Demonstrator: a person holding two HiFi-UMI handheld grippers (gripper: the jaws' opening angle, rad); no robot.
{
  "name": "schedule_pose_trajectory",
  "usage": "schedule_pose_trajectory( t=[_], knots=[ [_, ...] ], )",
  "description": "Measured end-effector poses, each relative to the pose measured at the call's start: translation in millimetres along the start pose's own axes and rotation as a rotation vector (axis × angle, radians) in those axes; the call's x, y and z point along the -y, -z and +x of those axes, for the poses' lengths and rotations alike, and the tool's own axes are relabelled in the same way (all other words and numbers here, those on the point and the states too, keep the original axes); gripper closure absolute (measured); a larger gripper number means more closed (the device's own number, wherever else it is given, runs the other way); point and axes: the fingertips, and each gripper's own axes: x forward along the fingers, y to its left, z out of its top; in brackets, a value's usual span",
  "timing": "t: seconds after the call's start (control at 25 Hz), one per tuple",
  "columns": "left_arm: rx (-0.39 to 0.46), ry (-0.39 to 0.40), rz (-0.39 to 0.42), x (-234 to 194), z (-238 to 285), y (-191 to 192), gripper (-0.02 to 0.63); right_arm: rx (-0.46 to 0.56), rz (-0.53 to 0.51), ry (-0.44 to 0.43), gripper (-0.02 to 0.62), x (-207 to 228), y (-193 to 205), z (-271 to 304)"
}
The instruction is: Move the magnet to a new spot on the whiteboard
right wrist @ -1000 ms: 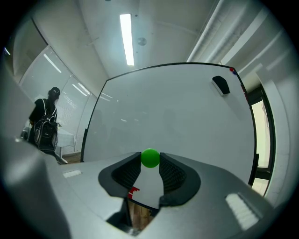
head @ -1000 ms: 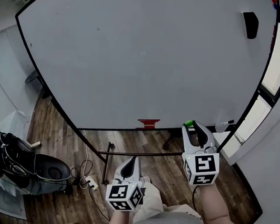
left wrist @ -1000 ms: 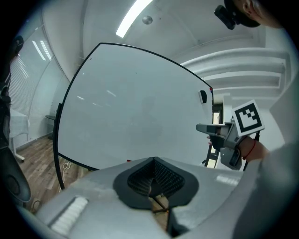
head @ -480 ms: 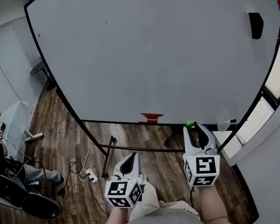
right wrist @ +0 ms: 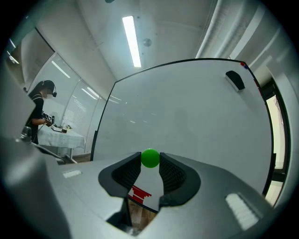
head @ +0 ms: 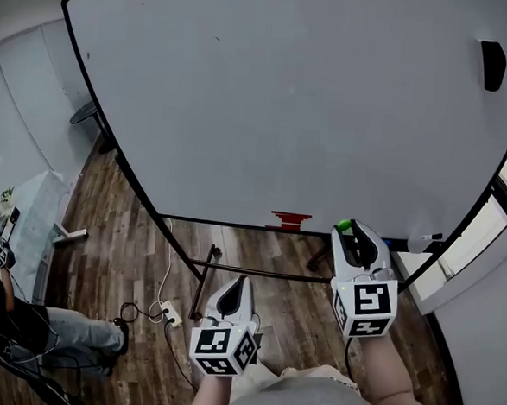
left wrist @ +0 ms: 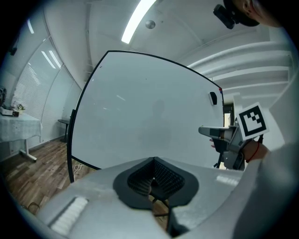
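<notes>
now | right tongs (right wrist: 150, 162) grip green magnet (right wrist: 150, 157) | left tongs (left wrist: 153, 175) clenched empty | eraser (head: 492, 65) on whiteboard (head: 286, 113)

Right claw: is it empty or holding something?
Holding. The right claw is shut on the small round green magnet, its black pads pressing both sides in the right gripper view.

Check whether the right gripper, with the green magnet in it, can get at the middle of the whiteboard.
Probably yes. The right gripper, shut on the green magnet, points at the whiteboard with nothing between them; the left gripper sits lower and off to the side.
</notes>
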Motion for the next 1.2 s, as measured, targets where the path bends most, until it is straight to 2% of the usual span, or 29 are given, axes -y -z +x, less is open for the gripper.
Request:
schedule_pose_trajectory(
  t=[0.44,1.2],
  knots=[
    [0.007,-0.030,0.006,-58,19,-13,0.603,0.030,-0.004,-0.042,0.472,-41,-12,58],
    [0.016,0.005,-0.023,-183,73,-56,0.603,0.047,-0.070,-0.025,0.472,-126,-53,175]
  ],
)
